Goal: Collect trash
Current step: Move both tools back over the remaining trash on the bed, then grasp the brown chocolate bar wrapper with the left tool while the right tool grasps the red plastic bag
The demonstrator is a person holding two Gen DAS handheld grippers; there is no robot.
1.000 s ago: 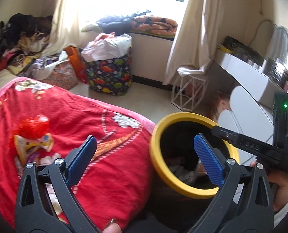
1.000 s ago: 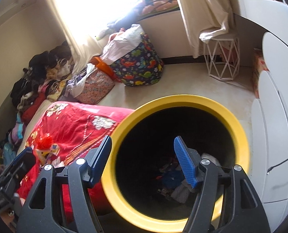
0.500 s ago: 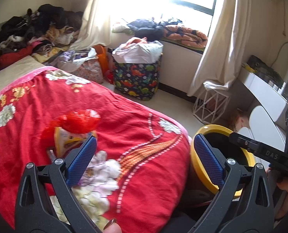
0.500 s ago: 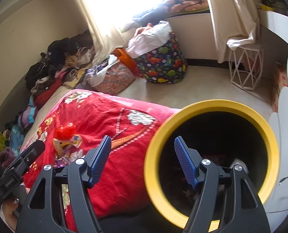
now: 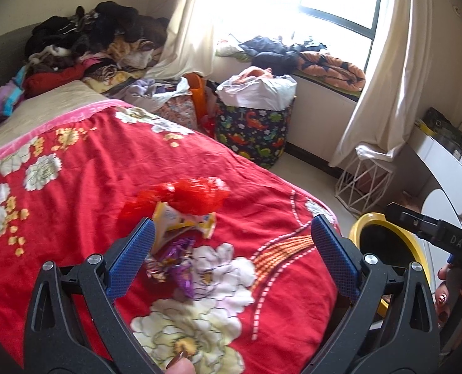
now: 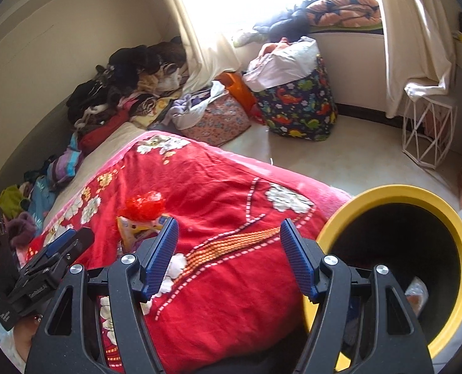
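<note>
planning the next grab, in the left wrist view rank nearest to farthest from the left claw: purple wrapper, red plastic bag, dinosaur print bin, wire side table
From the left claw:
1. purple wrapper, on the blanket by its left finger
2. red plastic bag, farther up the blanket
3. dinosaur print bin on the floor ahead and wire side table to the right: too close to call

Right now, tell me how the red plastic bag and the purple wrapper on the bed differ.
The red plastic bag is bunched into a puffy, see-through lump; the purple wrapper lies flatter, crinkled and shiny. The red plastic bag is larger and sits farther from the left claw; the purple wrapper lies nearer, close beside its left pad. Both rest loose on the red blanket, ungrasped, touching the yellow wrapper between them.
</note>
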